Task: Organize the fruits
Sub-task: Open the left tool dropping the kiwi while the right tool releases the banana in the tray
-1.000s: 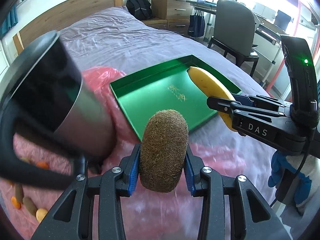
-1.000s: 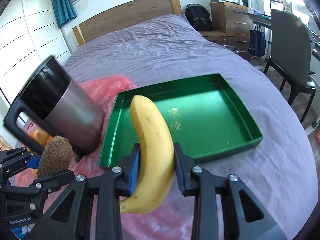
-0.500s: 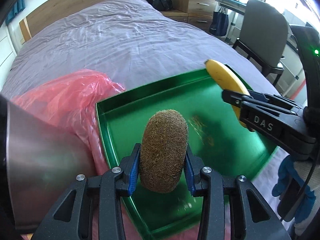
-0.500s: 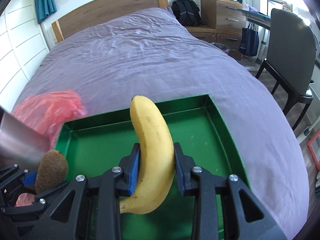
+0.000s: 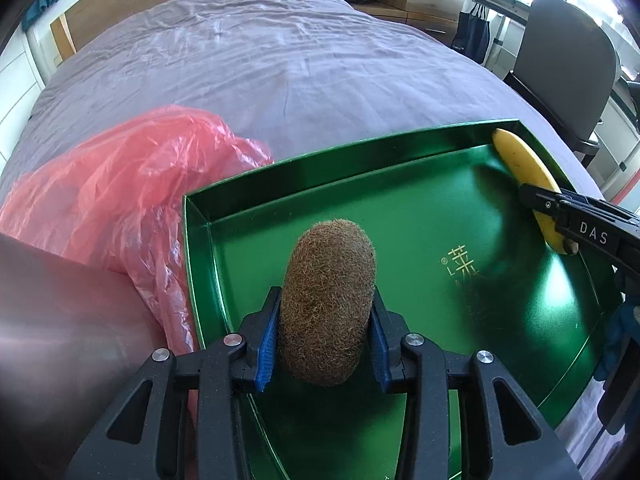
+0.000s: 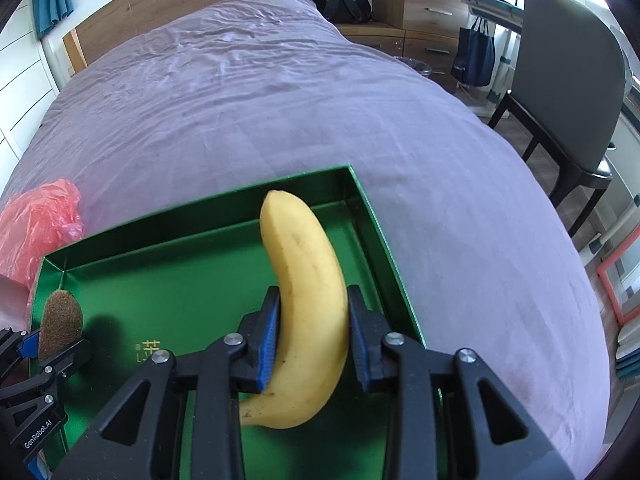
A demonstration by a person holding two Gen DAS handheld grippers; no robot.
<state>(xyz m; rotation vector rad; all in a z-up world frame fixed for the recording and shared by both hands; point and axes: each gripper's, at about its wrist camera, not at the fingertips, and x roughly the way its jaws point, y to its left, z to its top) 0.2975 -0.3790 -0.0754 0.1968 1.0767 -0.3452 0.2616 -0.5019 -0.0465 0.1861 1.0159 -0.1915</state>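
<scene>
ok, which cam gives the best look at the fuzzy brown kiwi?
Left wrist: the fuzzy brown kiwi fills the centre, clamped in the left gripper. Right wrist shows it only small at the left edge, partly hidden.

right tool [image 5: 592, 236]: "DAS" | left tool [image 6: 38, 434]: "GenRobot.AI" | green tray [image 5: 400, 216]: gold mark, unreadable

A fuzzy brown kiwi [image 5: 327, 304], oval and whole, stands on end between my left gripper's blue pads, held over the near left part of a shiny green tray [image 5: 400, 184]. A ripe yellow banana [image 6: 308, 304], unpeeled with a few small brown flecks, is pinched across its middle in my right fingers, curving up with its stem end toward me, over the tray's right side. The shallow square tray, with small gold lettering on its floor, lies flat on a purple bedsheet.
</scene>
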